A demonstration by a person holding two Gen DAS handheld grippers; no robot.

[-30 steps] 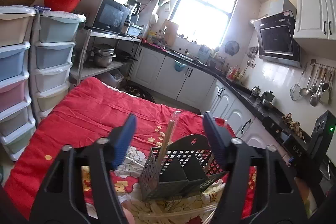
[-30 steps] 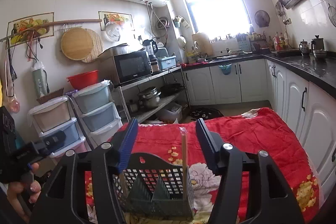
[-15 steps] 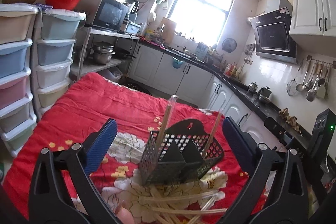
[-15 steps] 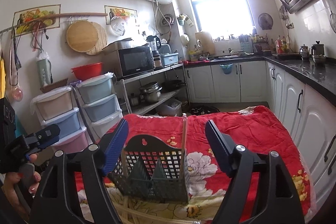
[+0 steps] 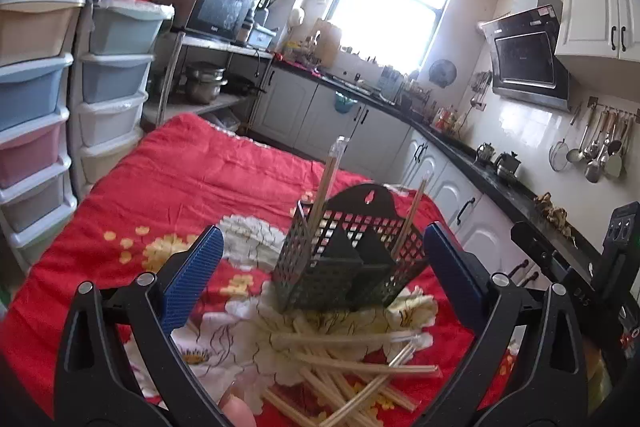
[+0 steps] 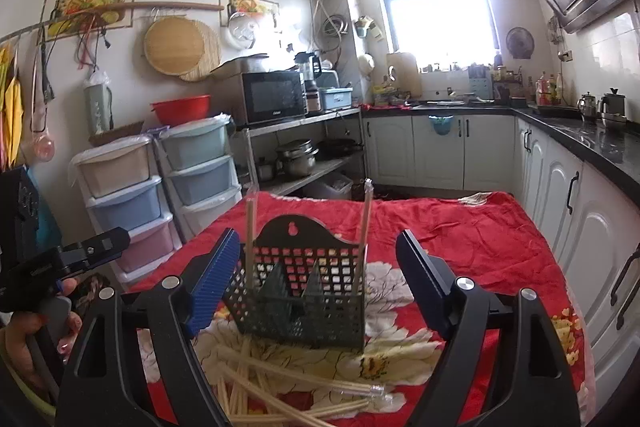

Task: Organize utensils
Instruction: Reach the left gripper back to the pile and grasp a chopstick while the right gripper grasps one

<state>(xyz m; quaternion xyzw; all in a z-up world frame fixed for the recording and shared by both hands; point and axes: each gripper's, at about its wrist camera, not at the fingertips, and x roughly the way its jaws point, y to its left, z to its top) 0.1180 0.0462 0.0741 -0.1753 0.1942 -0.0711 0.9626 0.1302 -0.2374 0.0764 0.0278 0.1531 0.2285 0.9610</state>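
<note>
Standing on the red floral-clothed worktop (image 5: pixel 168 187), the dark perforated plastic utensil caddy (image 5: pixel 348 259) holds two upright wrapped chopsticks (image 6: pixel 362 227); more lie before it. Left gripper (image 5: pixel 320 275) and right gripper (image 6: pixel 316 275) gape, empty.

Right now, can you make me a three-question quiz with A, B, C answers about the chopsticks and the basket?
1. Where is the pile of loose chopsticks?
A. On the cloth in front of the basket
B. On the black counter
C. In the red bowl

2. How many chopstick packs stand upright in the dark basket?
A. None
B. Two
C. Five

3. How are the right gripper and left gripper?
A. Both open and empty
B. Both shut on chopsticks
C. Both shut on the basket

Answers:
1 A, they lie on the flowered red cloth at the basket's foot.
2 B, one stands at each end of the basket.
3 A, the blue jaws stand wide apart with nothing between them.
</note>
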